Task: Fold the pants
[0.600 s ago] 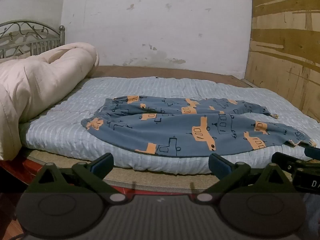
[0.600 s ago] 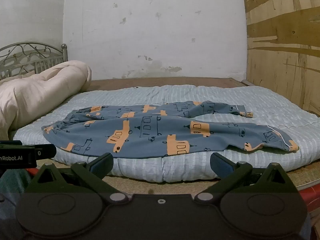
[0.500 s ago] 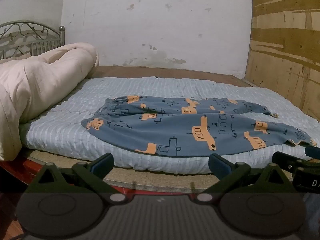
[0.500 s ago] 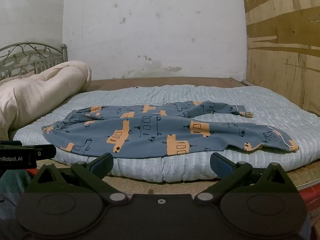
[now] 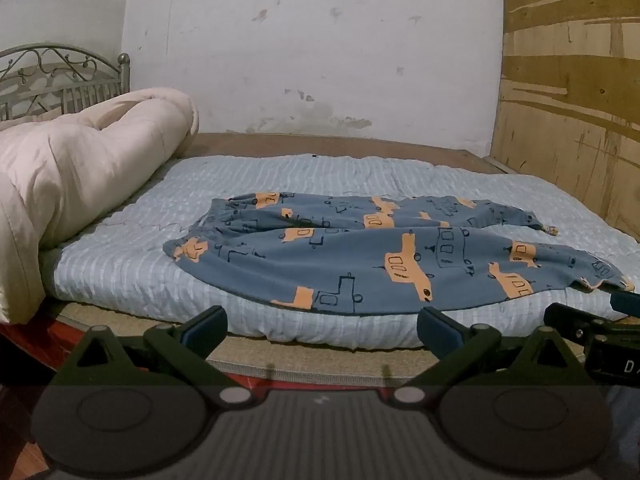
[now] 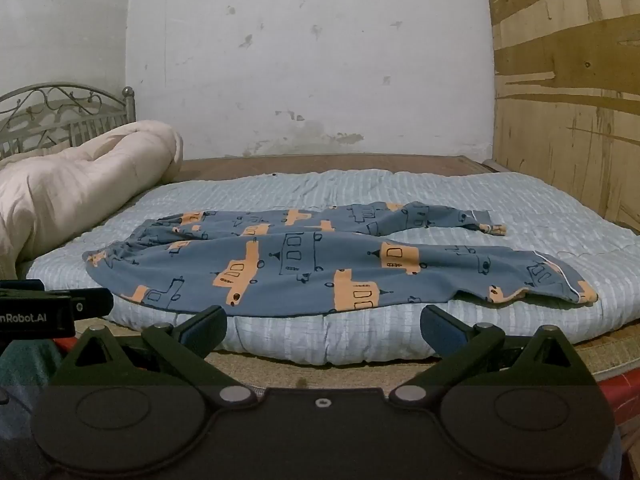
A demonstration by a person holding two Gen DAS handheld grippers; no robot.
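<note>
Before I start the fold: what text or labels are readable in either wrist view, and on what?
"nRobot.AI": white letters on the left gripper body, at the right wrist view's left edge; the start is cut off.
"D" plus a cut-off stroke: on the right gripper body, at the left wrist view's right edge; the rest is out of frame.
The pants show only drawn vehicles, no text.

Blue pants (image 5: 380,264) w/ orange cars, flat, unfolded.

At nine o'clock in the right wrist view, the left gripper (image 6: 48,316) bore white lettering, cut off by the edge, reading "nRobot.AI". At three o'clock in the left wrist view, the right gripper (image 5: 600,344) showed a cropped white mark, perhaps a "D".
</note>
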